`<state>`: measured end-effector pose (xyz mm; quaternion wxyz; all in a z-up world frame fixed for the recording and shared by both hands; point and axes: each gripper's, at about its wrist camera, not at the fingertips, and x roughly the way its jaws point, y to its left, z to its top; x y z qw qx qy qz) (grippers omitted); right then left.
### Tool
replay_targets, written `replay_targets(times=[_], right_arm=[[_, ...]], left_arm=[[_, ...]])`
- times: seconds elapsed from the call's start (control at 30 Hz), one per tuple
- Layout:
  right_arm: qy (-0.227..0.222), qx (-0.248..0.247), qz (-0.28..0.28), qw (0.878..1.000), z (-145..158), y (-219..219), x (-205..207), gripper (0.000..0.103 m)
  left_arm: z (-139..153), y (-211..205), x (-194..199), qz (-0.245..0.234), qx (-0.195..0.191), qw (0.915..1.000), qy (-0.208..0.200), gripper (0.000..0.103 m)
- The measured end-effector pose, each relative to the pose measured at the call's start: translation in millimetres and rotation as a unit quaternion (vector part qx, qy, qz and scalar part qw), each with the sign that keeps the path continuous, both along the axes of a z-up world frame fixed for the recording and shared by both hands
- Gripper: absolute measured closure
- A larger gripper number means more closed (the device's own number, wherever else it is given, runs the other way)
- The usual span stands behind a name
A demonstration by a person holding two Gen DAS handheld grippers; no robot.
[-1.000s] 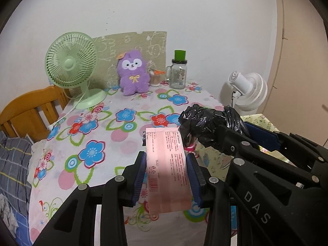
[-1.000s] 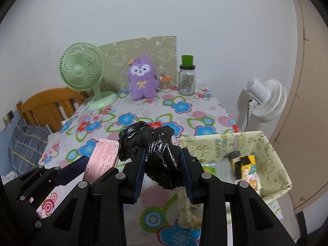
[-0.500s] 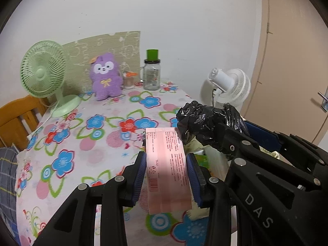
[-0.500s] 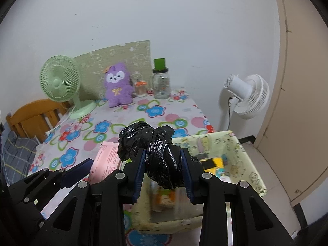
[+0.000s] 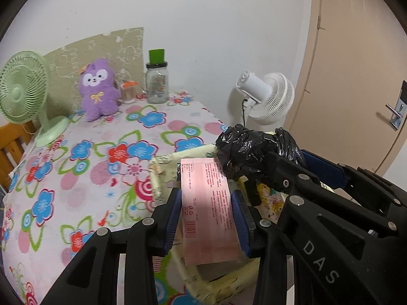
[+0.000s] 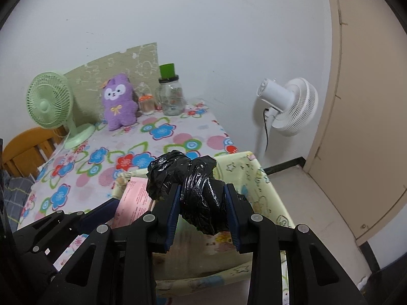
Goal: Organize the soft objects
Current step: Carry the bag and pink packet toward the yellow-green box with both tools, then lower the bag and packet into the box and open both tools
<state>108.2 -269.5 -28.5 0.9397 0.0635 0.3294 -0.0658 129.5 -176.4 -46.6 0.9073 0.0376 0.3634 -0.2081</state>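
glossy crinkled black plastic bag (image 6: 195, 190), matt pink paper packet (image 5: 207, 208), fuzzy purple plush toy (image 5: 98, 90).

Black tool (image 5: 207, 218), blue pads (image 5: 173, 218)

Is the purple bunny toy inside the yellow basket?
No, the purple bunny toy sits on the flowery table by the wall, away from the yellow basket.

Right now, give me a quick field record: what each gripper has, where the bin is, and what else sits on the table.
left gripper: shut on pink packet
right gripper: shut on black plastic bag
yellow fabric bin: below both grippers, beside table edge
bin contents: colourful items, too blurred to name
table: purple plush toy, green fan, glass jar
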Motion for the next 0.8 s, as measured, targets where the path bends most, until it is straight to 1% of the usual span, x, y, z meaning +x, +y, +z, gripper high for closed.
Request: replay_targets(times=[0.13,0.17,0.2,0.27,0.33,0.4,0.53,0.63,0.67,0.7,0.73,0.77,0.8], right_arm=[[0.007,0.005,-0.008,1.000,-8.7,-10.0,1.2,0.066],[0.009,0.007,-0.009,1.000,-11.6,-12.2,1.6,0.066],[0.010,0.007,-0.010,1.000,-12.6,-13.1,1.5,0.066],[0.018,0.005,-0.011,1.000,-17.3,-14.4,3.9,0.066],[0.024,0.012,-0.010,1.000,-21.3,-16.7,6.9,0.065],[0.027,0.024,-0.007,0.999,-23.9,-18.8,9.1,0.064],[0.025,0.038,0.004,0.999,-26.0,-16.4,12.4,0.061],[0.030,0.048,0.017,0.998,-27.0,-14.0,16.8,0.055],[0.029,0.048,0.018,0.998,-26.4,-13.0,17.9,0.051],[0.028,0.049,0.020,0.998,-25.5,-11.9,17.8,0.045],[0.026,0.048,0.023,0.998,-24.7,-10.5,18.6,0.041],[0.023,0.044,0.022,0.998,-22.9,-8.7,18.5,0.032],[0.020,0.043,0.022,0.999,-21.6,-8.0,17.8,0.026]], left_arm=[[-7.4,-11.0,3.1,-0.001,0.005,1.0000,0.001,0.061],[-8.5,-12.5,3.0,-0.001,0.006,1.0000,0.001,0.057],[-9.8,-14.6,2.9,-0.002,0.009,1.0000,0.001,0.046],[-11.9,-18.8,2.1,-0.006,0.020,0.9998,0.000,0.034],[-12.6,-22.4,1.6,-0.004,0.036,0.9993,-0.006,0.032],[-13.1,-23.7,4.0,-0.005,0.044,0.9990,-0.006,0.024],[-13.1,-21.6,6.9,-0.009,0.046,0.9989,-0.002,0.024],[-12.1,-21.1,6.6,-0.011,0.047,0.9988,-0.002,0.024],[-10.6,-20.3,5.9,-0.009,0.049,0.9988,-0.004,0.023],[-10.1,-20.5,5.7,-0.009,0.050,0.9987,-0.005,0.022],[-9.1,-19.6,5.7,-0.009,0.048,0.9988,-0.006,0.021],[-8.2,-18.5,5.7,-0.009,0.046,0.9989,-0.008,0.021],[-7.4,-17.5,5.8,-0.008,0.045,0.9989,-0.007,0.021]])
